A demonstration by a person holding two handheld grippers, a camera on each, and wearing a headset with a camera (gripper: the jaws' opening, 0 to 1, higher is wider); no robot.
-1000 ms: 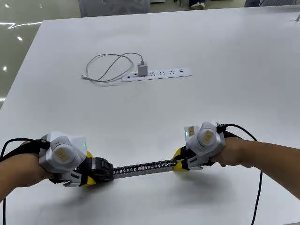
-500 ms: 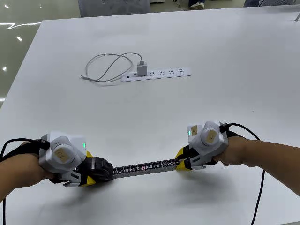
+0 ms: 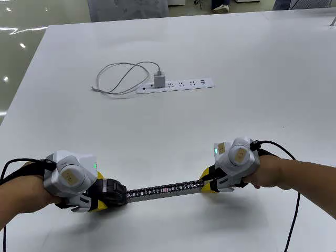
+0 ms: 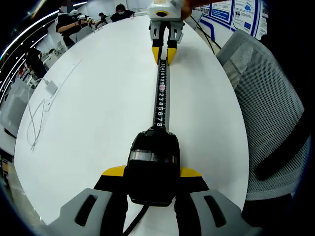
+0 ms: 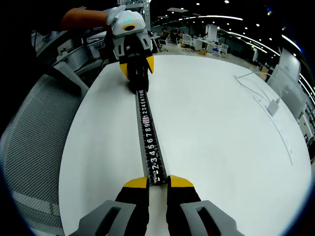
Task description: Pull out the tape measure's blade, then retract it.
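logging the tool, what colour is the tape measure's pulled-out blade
Black blade with white numerals, one reddish; clearest in the right gripper view.

- The tape measure [image 3: 111,190] has a compact black case with a glossy top. It sits low on the white desk [image 3: 236,79], near its front edge at about 7 o'clock in the head view, and is clamped between the yellow-tipped fingers of the left gripper [image 3: 102,189].
- Its blade [image 3: 164,189] is drawn out, a narrow dark strip with pale numerals and one red mark partway along. It runs straight from the case toward 3 o'clock, close over the desk.
- The blade's free end is pinched between the fingers of the right gripper [image 3: 205,182].
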